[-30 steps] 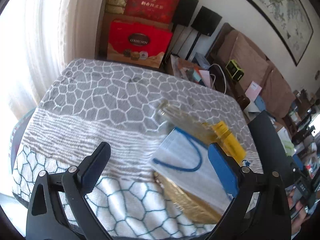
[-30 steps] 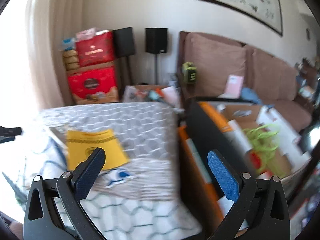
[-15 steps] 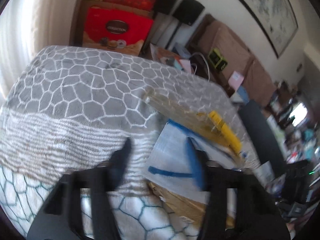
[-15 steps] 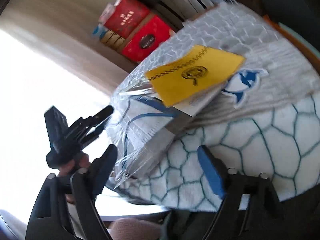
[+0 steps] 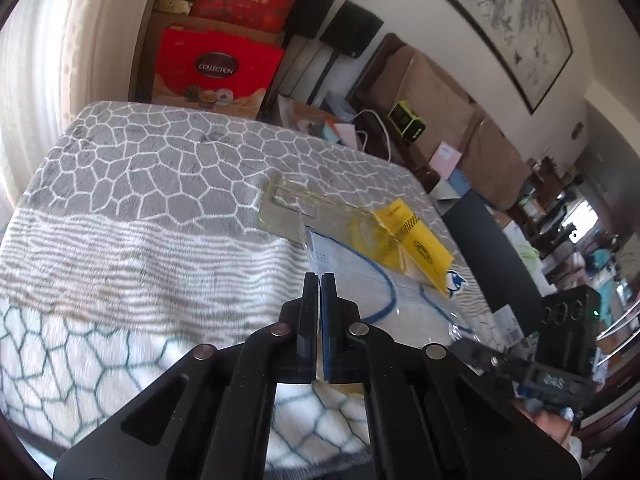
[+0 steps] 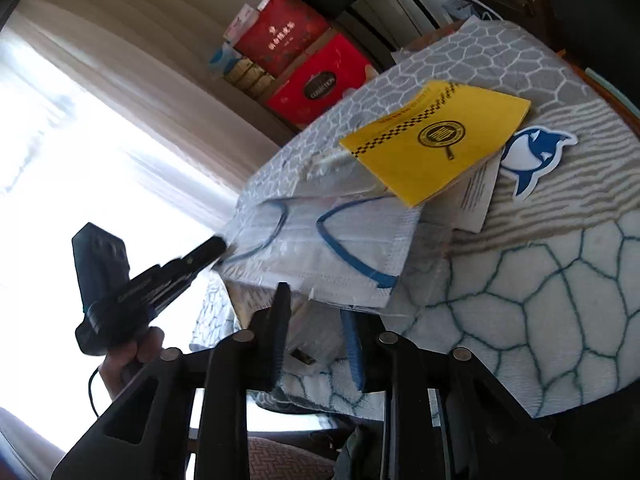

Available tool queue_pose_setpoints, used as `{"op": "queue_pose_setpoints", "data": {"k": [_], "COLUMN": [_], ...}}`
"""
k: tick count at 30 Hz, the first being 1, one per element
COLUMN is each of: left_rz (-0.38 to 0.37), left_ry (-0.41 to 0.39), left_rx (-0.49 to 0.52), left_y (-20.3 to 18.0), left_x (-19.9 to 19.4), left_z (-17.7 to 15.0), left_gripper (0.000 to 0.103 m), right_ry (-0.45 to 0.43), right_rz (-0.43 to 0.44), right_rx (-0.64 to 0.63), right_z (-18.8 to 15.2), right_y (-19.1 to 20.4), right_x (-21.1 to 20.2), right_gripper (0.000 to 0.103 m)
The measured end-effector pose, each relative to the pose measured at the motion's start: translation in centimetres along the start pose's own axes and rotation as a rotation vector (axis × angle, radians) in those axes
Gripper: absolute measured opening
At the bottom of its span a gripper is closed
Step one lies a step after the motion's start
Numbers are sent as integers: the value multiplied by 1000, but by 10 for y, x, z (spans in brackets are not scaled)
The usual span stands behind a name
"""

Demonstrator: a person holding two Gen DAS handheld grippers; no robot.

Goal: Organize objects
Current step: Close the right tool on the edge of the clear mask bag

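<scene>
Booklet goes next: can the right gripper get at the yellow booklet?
Probably yes: the yellow booklet lies uncovered atop the mask packet, just beyond the right gripper, whose jaws have just been closing around the packet's near edge.

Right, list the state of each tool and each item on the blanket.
Left tool: shut, tip at the mask packet.
Right tool: part open, jaws just been closing, packet's edge between them.
Yellow booklet: closed, partly on the packet.
Dolphin sticker: flat on the blanket.
</scene>
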State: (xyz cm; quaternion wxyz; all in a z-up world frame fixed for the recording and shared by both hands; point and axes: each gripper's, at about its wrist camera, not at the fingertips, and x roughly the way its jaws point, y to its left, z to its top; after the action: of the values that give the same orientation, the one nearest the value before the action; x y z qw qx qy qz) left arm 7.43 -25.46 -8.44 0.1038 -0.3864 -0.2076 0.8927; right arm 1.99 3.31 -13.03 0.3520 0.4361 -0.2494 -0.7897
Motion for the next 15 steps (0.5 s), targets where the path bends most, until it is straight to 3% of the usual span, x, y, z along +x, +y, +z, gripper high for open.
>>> {"op": "queue_pose_setpoints", "data": {"k": [3,5,8,11,15], "left_rz": [11,20,61,79,77], "left_ry": [-17,-6,2,-6,-31], "left_rx": [8,-6,0,4,13], "left_y": [-2,1,2,-3,-17], "left_x": [-14,-18,-24,-31,-40], "left_z": [-7,-14,-22,-22,-20], "left_gripper": [1,1,1,1,1], "right_ry": [-34,-53,-60,-71,-86], "right_rz": [19,13,11,27,65], "right_rx": [53,79,128,117,67], "right_z": [4,9,19,30,27], "right_y": [-5,-10,-21,-23,-10], "right_x": [-3,1,12,17,3], "right_gripper": [28,43,44,11,6]}}
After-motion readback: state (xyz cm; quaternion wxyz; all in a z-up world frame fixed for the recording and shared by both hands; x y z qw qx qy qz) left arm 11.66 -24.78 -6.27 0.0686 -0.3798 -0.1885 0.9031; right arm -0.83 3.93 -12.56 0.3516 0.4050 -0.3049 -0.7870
